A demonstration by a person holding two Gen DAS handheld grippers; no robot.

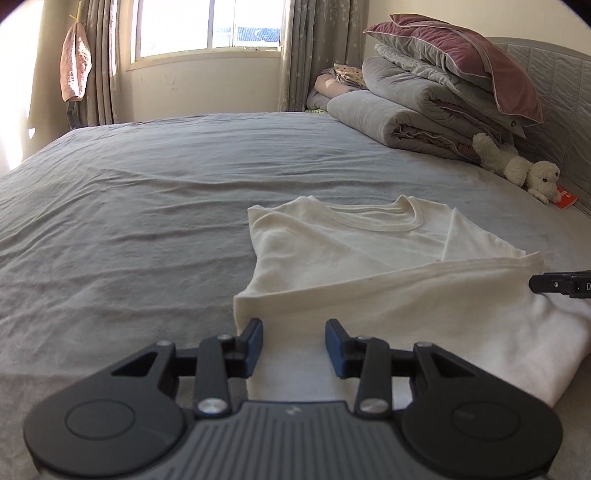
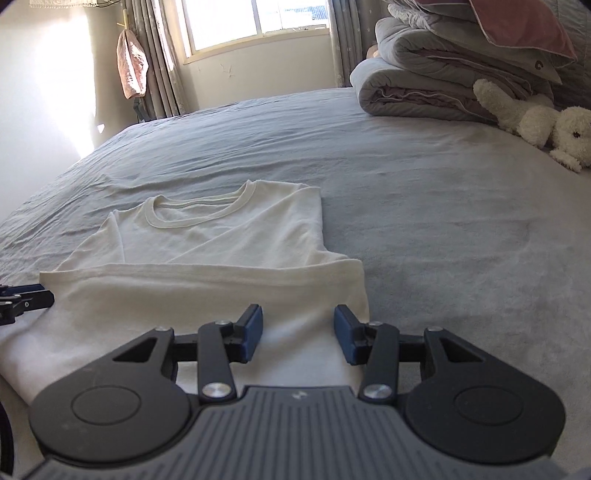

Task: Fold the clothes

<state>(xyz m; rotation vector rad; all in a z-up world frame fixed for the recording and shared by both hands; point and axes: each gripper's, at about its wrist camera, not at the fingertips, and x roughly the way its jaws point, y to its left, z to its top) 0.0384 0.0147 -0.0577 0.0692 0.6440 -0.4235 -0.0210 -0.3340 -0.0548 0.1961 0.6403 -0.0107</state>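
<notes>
Two grippers, my left gripper point(image 1: 294, 341) and right gripper point(image 2: 298, 332), hover spread wide over a cream knit T-shirt point(image 2: 207, 258), partly folded, collar pointing toward the window point(image 2: 255, 18).

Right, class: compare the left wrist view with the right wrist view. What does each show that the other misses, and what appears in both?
Only the left wrist view shows the red booklet beside the plush toy, the patterned bedding behind the quilts, and the open left gripper up close. Only the right wrist view shows the white lace edge at the top and the open right gripper up close. Both show the cream T-shirt, half folded, the plush toy, stacked quilts, window and hanging pink cloth.
</notes>
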